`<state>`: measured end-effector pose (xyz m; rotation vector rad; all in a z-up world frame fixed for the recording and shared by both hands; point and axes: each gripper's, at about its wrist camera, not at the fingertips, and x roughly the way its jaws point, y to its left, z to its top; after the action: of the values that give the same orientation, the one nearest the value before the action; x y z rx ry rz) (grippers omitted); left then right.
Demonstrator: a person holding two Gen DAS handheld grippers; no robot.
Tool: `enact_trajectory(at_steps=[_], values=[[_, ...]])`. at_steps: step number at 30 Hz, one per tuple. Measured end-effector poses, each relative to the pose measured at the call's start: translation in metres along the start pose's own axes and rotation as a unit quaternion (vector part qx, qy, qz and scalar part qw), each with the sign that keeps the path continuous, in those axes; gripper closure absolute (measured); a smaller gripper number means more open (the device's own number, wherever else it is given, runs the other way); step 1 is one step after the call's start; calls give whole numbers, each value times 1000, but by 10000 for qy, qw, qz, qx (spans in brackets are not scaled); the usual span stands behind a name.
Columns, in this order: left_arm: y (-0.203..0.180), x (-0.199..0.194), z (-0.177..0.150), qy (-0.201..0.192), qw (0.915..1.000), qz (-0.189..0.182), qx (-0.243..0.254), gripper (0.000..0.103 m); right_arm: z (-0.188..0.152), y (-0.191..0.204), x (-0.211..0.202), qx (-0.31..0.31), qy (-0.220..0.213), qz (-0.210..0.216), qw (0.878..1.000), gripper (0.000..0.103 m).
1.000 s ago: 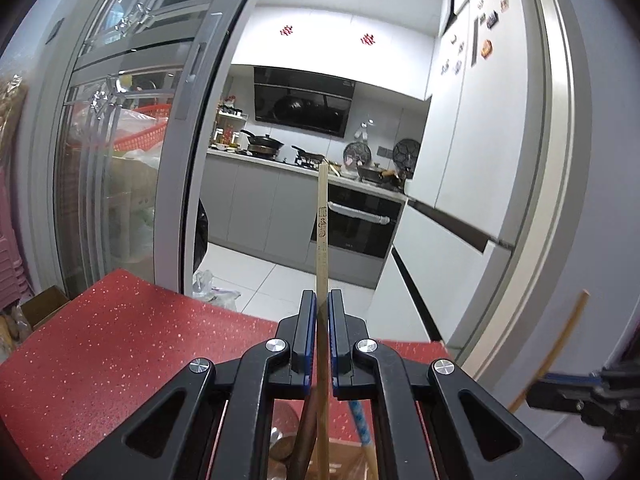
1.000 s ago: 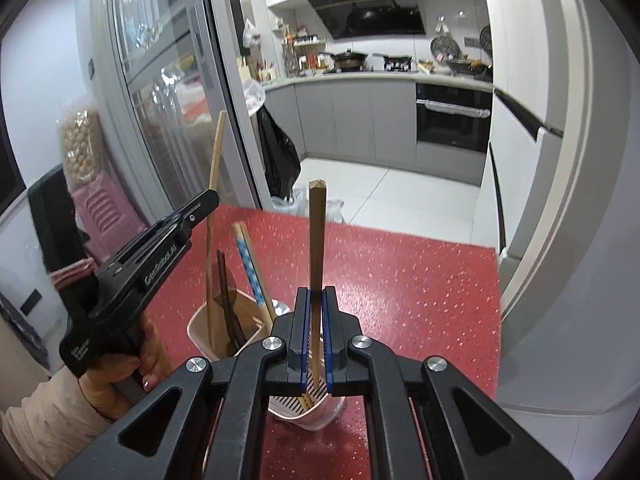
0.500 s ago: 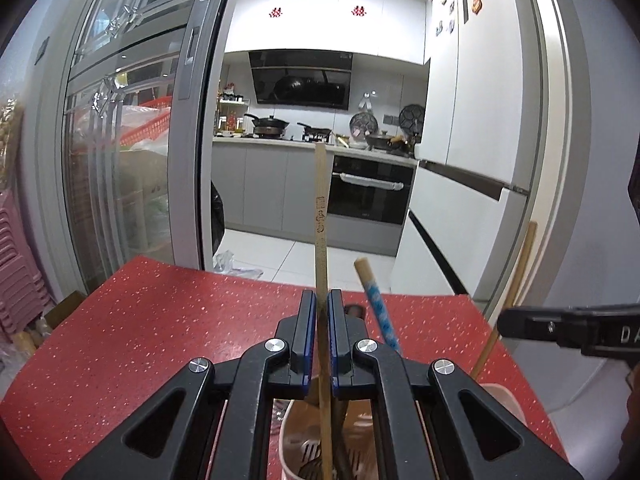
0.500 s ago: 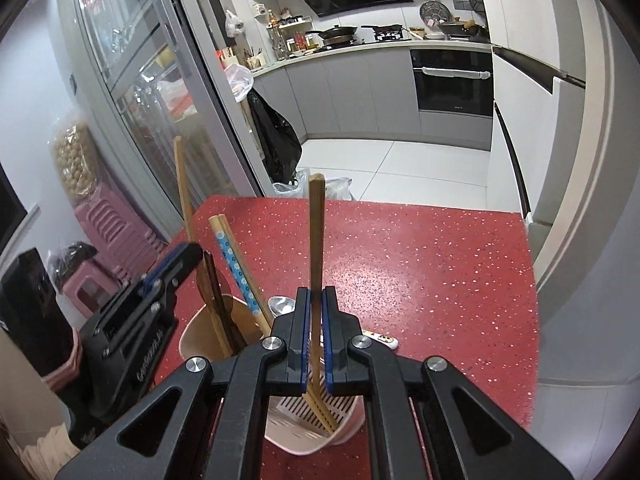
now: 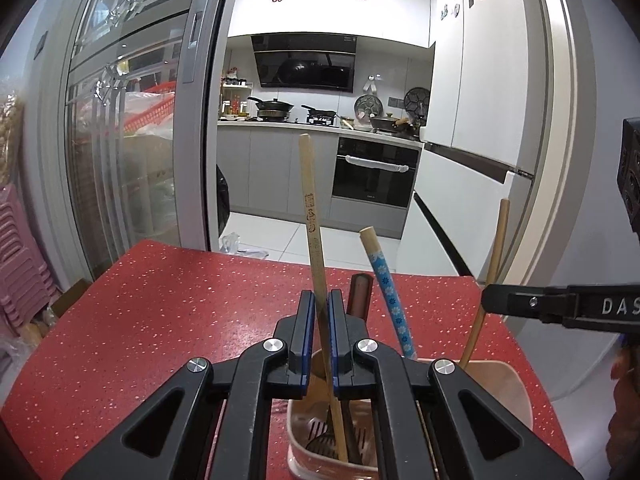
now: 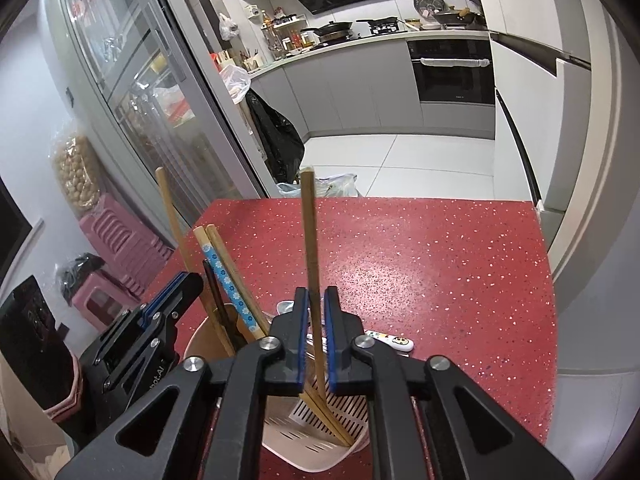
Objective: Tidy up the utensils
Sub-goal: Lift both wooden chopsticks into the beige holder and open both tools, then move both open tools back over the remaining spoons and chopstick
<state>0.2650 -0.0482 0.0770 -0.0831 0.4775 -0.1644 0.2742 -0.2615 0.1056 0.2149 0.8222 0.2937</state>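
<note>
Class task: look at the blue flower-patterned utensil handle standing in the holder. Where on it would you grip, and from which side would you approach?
Grip the blue flowered handle on its upper stretch, well above the holder's rim. Come from above, jaws either side of its width. It leans with its top free, while its lower part is crowded by the dark handle and the other utensils.

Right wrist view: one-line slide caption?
Right gripper open around a wooden chopstick standing in the utensil holder on the red table.

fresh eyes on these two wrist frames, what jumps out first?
The red speckled table fills both views, with a pale utensil holder at its near edge. Each gripper, left gripper and right gripper, has a long wooden stick between its fingers, reaching down into the holder. A blue flowered chopstick leans in the holder beside the left one.
</note>
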Motion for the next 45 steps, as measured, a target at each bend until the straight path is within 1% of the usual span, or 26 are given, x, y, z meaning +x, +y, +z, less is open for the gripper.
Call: enact_trajectory(at_steps=[1, 3, 12, 20, 24, 29, 33, 34, 35, 36, 37, 38, 39, 40, 42, 44, 45], values=[[0, -1, 0, 12, 10000, 23, 29, 72, 0, 0, 0, 23, -4, -4, 10000, 78], [0, -2, -2, 32, 10000, 26, 48, 72, -1, -2, -3, 88, -59, 19, 9999, 72], [0, -2, -3, 243, 9997, -33, 85, 71, -7, -7, -16, 219, -181, 51, 9996, 71], [5, -13, -1, 247, 9997, -45, 55, 71, -13, -8, -26, 314, -262, 137, 9991, 69], [6, -20, 1, 210, 9997, -71, 73, 71, -22, -7, -35, 292, -312, 115, 9990, 65], [7, -25, 2, 262, 9996, -128, 32, 71, -30, -5, -45, 310, -364, 60, 9988, 59], [8, -36, 0, 260, 9995, -186, 65, 71, -36, -4, -53, 280, -431, 7, 9987, 50], [10, -39, 0, 263, 9994, -198, 54, 65, -38, -3, -55, 275, -443, -5, 9986, 47], [11, -42, -1, 274, 9994, -205, 37, 45, -39, -2, -57, 272, -451, -16, 9986, 45], [14, -46, -2, 358, 9993, -132, -4, 0, -41, -1, -59, 271, -457, -23, 9986, 41], [16, -50, -2, 302, 9995, -34, -47, 0, -43, 1, -62, 266, -468, -20, 9985, 34], [18, -52, -5, 290, 9996, 38, -50, 0, -45, 2, -65, 260, -485, -17, 9985, 30], [20, -54, -7, 284, 9996, 16, -28, 0, -47, 3, -67, 244, -501, -10, 9984, 20], [22, -56, -11, 329, 9995, 25, -12, 0, -50, 5, -69, 223, -519, -10, 9984, 15], [27, -60, -19, 378, 9992, 86, 11, 0, -58, 11, -76, 134, -558, -41, 9983, 14], [35, -64, -30, 518, 9985, 186, 21, 0, -66, 17, -78, 72, -544, -75, 9985, 13], [38, -66, -36, 612, 9980, 177, 8, 0, -71, 20, -78, 59, -534, -59, 9985, 13]])
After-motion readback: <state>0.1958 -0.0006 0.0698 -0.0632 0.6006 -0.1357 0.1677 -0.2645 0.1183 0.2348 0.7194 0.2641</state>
